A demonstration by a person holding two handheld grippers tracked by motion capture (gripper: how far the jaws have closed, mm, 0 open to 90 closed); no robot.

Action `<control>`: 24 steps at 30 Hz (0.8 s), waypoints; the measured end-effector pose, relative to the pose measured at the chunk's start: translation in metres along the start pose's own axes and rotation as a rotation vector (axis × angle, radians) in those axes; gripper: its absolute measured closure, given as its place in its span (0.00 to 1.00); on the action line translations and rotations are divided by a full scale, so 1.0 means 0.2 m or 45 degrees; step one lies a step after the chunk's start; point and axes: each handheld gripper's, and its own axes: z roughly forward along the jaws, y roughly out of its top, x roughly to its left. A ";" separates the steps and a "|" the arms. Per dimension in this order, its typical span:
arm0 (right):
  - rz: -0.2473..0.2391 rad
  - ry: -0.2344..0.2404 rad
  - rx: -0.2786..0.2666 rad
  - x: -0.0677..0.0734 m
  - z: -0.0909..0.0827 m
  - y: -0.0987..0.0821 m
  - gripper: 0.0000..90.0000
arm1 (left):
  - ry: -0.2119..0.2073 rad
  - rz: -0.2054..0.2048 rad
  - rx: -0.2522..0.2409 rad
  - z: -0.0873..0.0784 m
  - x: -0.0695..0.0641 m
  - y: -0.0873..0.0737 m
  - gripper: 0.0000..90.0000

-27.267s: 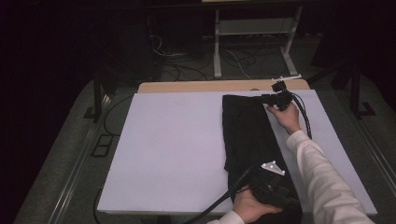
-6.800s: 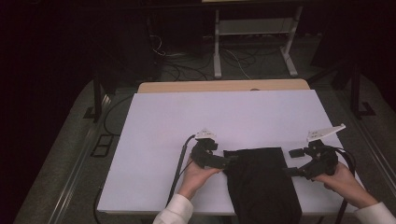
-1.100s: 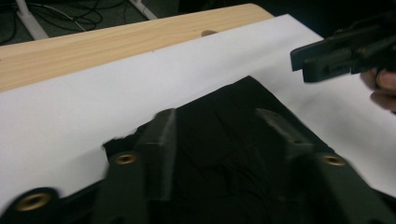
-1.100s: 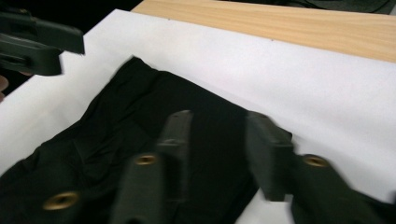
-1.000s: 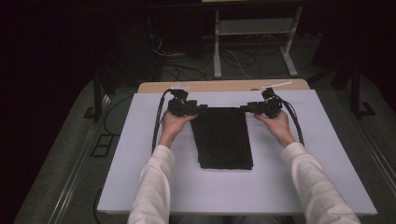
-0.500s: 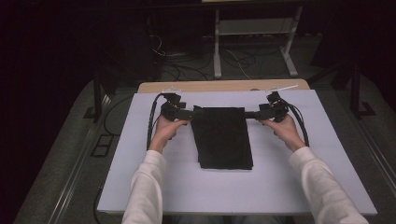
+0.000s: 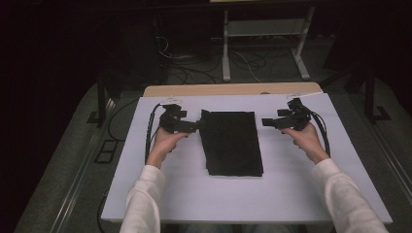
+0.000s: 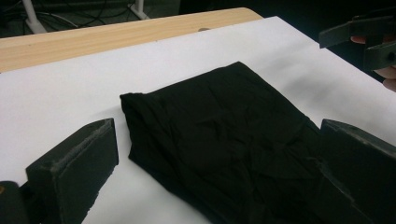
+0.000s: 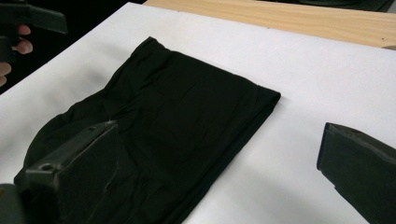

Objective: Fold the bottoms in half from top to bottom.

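You see the folded black garment (image 7: 230, 141) lying flat on the white bench (image 7: 291, 194), a neat upright rectangle at centre frame, slightly wrinkled, its folded edges thick and layered, with nothing touching it.

A white-topped counter (image 7: 301, 194) with a pale wooden far edge (image 7: 228, 90) is set on grey carpeted floor (image 7: 63, 160). Beyond it, a white metal stand (image 7: 265, 34) and loose black cables (image 7: 243, 60) are seen in a dimly lit, dark room.

The cloth (image 7: 231, 142) lies mid-table (image 7: 291, 194), left gripper (image 7: 194, 126) just left of it, right gripper (image 7: 268, 122) apart at its right.
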 end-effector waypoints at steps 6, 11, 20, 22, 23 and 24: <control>-0.012 -0.001 -0.003 0.02 -0.04 -0.03 0.00 | 0.018 -0.008 -0.044 -0.08 0.01 -0.02 0.00; -0.007 -0.003 -0.025 0.03 -0.09 -0.05 0.00 | 0.030 -0.026 -0.037 -0.13 0.02 -0.08 0.00; -0.015 -0.006 -0.058 0.06 -0.17 -0.12 0.00 | 0.043 -0.034 -0.068 -0.21 0.02 -0.17 0.00; -0.018 -0.003 -0.063 0.07 -0.18 -0.14 0.00 | 0.038 -0.029 -0.080 -0.23 0.01 -0.18 0.00; -0.020 -0.003 -0.061 0.08 -0.19 -0.15 0.00 | 0.039 -0.025 -0.082 -0.24 0.00 -0.19 0.00; -0.024 -0.005 -0.057 0.08 -0.19 -0.16 0.00 | 0.040 -0.023 -0.085 -0.25 0.00 -0.20 0.00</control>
